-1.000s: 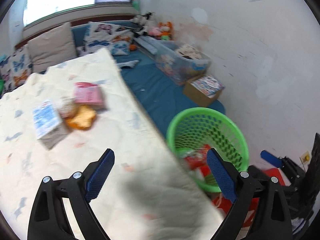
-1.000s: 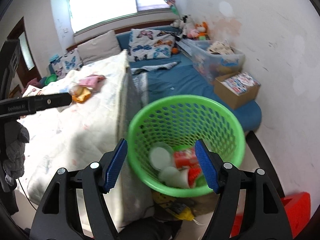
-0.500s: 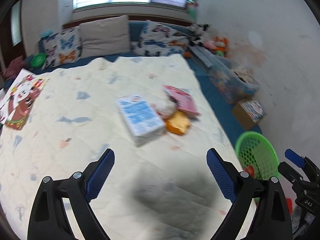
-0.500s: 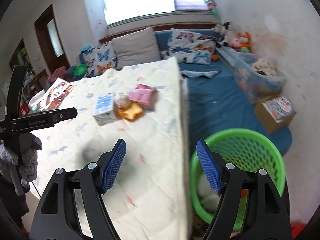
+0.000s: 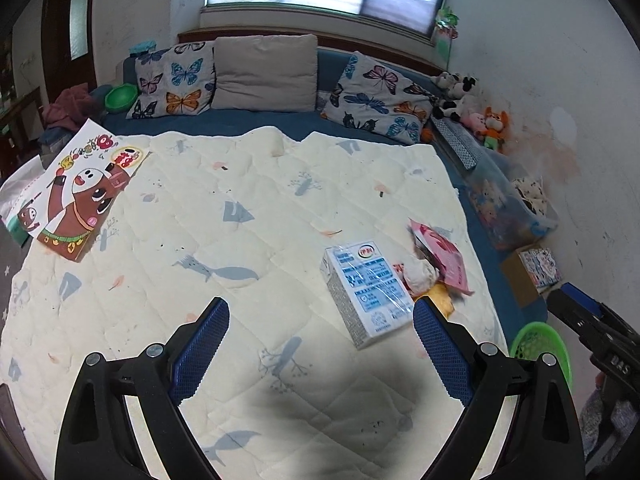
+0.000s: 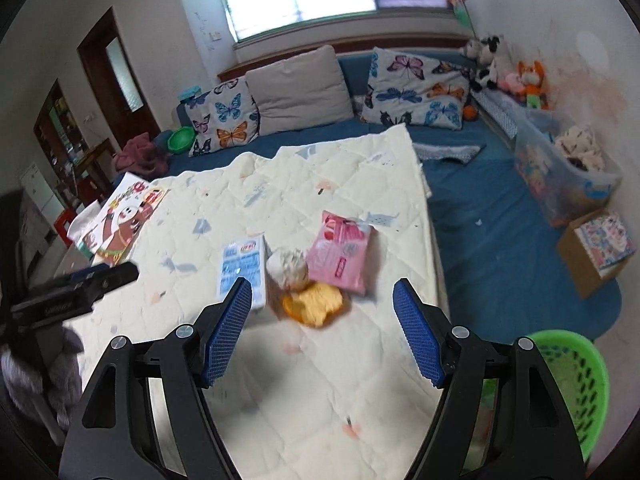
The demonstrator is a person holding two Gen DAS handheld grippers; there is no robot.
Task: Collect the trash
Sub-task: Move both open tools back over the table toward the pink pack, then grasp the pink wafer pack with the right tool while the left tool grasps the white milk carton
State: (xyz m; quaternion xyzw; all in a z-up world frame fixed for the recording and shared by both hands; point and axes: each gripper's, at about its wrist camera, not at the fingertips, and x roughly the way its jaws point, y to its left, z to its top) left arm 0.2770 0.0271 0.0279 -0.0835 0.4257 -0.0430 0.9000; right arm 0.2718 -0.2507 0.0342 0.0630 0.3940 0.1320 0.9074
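Both tools spread and empty over the bed quilt, trash pile ahead, green basket off the bed edge.

Left tool (image 5: 320, 320) jaws wide apart, nothing between them, above the cream quilt (image 5: 240, 208); right tool (image 6: 322, 304) also spread, empty, hovering just short of the trash. Pile on the quilt: blue-and-white carton (image 5: 366, 288) lying flat, at 1 o'clock from the left tool; touching its right side a crumpled white wrapper (image 5: 420, 274), a pink packet (image 5: 444, 256) and a yellow-orange wrapper (image 5: 442, 298). In the right wrist view the yellow-orange wrapper (image 6: 316, 304) sits between the tool's fingers, further on, at 12 o'clock, no contact. Green basket (image 6: 576, 384) at 4 o'clock of the right tool, beside the bed. Picture book (image 5: 80, 196) at 10 o'clock on the quilt, well apart from the trash.
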